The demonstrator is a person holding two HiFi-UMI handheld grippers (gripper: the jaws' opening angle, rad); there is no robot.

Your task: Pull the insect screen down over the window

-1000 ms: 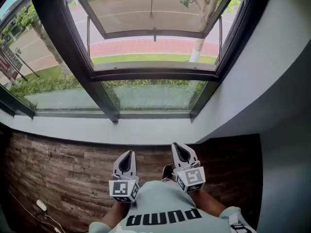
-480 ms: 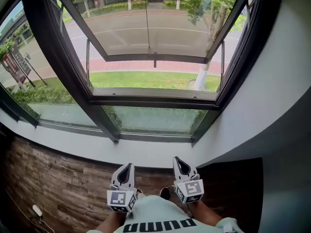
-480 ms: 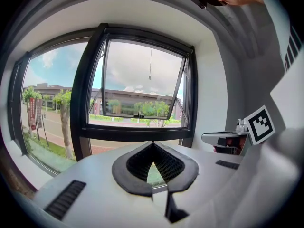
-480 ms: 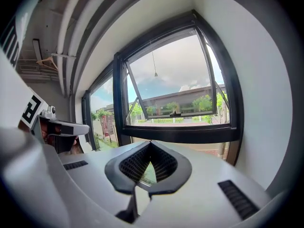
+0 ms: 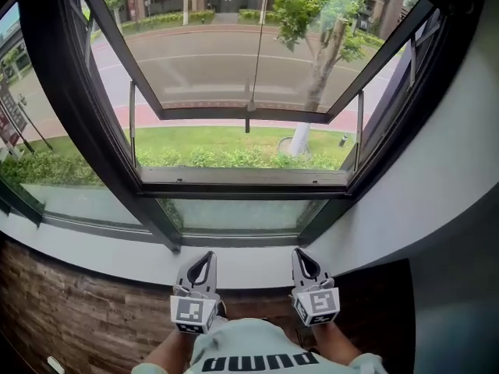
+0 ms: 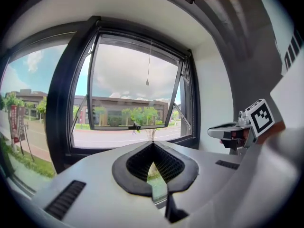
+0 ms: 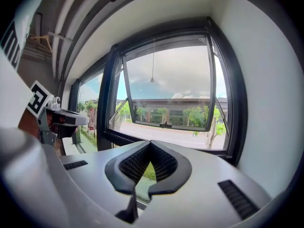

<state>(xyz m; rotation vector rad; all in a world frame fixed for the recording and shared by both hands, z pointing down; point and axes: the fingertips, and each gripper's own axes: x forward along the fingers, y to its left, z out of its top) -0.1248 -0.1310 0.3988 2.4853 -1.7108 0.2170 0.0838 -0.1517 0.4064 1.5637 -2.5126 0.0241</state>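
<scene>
A: Progress on the task?
B: Zero, by my read. The window (image 5: 234,187) opening is bare: street, grass and tree all show crisp through it, no mesh across. The insect screen isn't down. I'd guess it's rolled up at the top of the window, but no view shows the roll, so can't confirm.

A: Anything to pull it by?
B: A thin pull cord (image 5: 256,53) hangs from the top of the window, approx mid-width, w/ a small bead (image 6: 147,83) at its end. In both gripper views it ends partway down the opening. Nothing touches it.

A: Claws?
B: Left gripper (image 5: 207,257) and right gripper (image 5: 299,254) are both pinched together, nothing btwn the jaws. Each gripper view shows the pads meeting at the tips w/ only window scenery behind. Both sit low, below the window's bottom edge, close to the person's body and well apart from the cord.

A: Sash?
B: The glass sash (image 5: 243,114) is tilted outward from the window, bottom edge swung out, so the opening is open to outside.

A: What's left, then?
B: Everything, imo: lift a gripper to the cord, open the jaws, clamp it, then draw the screen down to the bottom of the window. Reach not begun, as far as the pics show.
</scene>
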